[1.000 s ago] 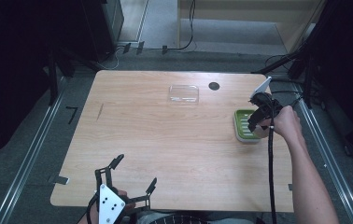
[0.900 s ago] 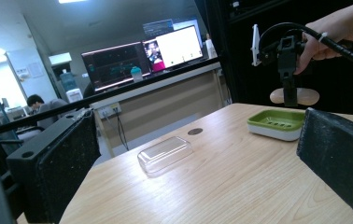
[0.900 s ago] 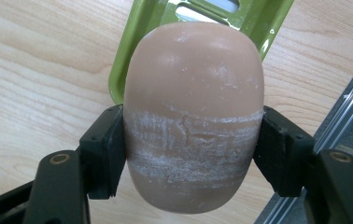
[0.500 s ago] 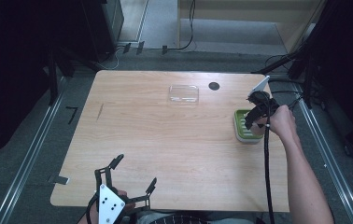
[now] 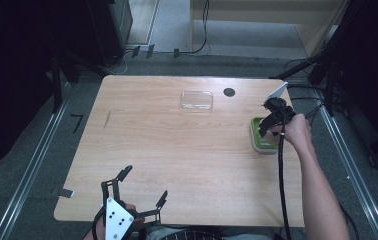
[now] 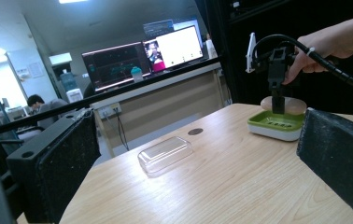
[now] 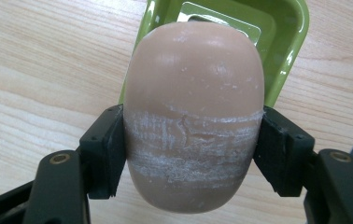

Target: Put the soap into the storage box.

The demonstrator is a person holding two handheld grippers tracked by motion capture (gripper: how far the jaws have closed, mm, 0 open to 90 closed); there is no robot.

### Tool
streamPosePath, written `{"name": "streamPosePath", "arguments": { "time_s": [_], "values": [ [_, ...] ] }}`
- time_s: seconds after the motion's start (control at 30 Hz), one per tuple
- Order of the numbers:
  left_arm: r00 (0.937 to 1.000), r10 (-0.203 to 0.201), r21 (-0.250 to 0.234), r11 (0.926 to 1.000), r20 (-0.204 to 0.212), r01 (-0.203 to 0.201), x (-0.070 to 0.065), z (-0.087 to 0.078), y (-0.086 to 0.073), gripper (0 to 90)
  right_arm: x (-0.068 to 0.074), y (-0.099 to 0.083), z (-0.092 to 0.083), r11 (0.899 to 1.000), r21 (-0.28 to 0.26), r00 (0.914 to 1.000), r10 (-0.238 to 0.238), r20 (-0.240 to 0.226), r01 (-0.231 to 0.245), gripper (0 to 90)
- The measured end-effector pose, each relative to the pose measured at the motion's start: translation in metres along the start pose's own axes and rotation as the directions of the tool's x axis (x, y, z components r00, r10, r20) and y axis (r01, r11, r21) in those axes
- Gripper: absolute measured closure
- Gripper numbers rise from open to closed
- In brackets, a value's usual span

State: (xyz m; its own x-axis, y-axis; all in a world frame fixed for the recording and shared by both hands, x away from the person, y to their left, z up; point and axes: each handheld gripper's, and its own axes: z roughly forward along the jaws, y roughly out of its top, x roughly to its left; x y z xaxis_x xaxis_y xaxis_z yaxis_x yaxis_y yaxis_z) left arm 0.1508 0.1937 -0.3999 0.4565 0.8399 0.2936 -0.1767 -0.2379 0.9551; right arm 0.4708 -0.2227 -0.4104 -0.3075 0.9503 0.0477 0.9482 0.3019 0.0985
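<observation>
Wooden worktop [image 5: 177, 150]: pale wood grain, mostly bare; every place below is given from the green soap dish.
Green soap dish [image 5: 260, 136]: green tray on a white base, near the worktop's right edge; its slotted floor looks bare.
Clear lid [image 5: 196, 100]: see-through plastic cover, lying flat well to the left of the dish and farther back.
Soap bar [image 7: 193, 112]: tan oval, scuffed white across its middle; clamped from both sides, held over the dish and its near rim, apart from the tray floor.
Right tongs [image 5: 268, 126]: closed on the soap bar, directly above the dish, pointing down.
Left tongs [image 5: 142, 192]: jaws spread wide, holding nothing; well apart from the dish, at the worktop's near edge.
Risk: the bar sits partly past the dish rim, so releasing from here could land it on the rim, tip it onto the worktop or shove the light dish. A smooth rounded bar may also squirt out of the pads under a hard squeeze.
</observation>
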Motion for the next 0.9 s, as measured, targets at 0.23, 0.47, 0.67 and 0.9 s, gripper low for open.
{"name": "streamPosePath", "arguments": {
  "time_s": [0.23, 0.47, 0.67, 0.9],
  "values": [
    [1.0, 0.001, 0.0, 1.0, 0.001, -0.001, 0.0, 0.0, 0.0, 0.0, -0.005, 0.002, 0.007, 0.999, -0.043, 0.9993, 0.033, -0.019, -0.033, 33.4],
    [1.0, 0.002, 0.0, 1.0, 0.002, -0.002, 0.0, 0.0, 0.0, 0.0, -0.006, 0.003, 0.013, 0.995, -0.072, 0.9977, 0.06, -0.031, -0.062, 33.3],
    [1.0, 0.0, -0.001, 1.0, 0.0, 0.0, 0.0, 0.0, 0.0, 0.0, -0.007, 0.003, 0.021, 0.993, -0.075, 0.9961, 0.085, -0.025, -0.086, 33.3],
    [1.0, 0.001, 0.0, 1.0, 0.001, -0.001, 0.0, 0.0, 0.0, 0.0, -0.008, 0.002, 0.029, 0.99, -0.083, 0.9934, 0.112, -0.026, -0.113, 33.3]
  ]
}}
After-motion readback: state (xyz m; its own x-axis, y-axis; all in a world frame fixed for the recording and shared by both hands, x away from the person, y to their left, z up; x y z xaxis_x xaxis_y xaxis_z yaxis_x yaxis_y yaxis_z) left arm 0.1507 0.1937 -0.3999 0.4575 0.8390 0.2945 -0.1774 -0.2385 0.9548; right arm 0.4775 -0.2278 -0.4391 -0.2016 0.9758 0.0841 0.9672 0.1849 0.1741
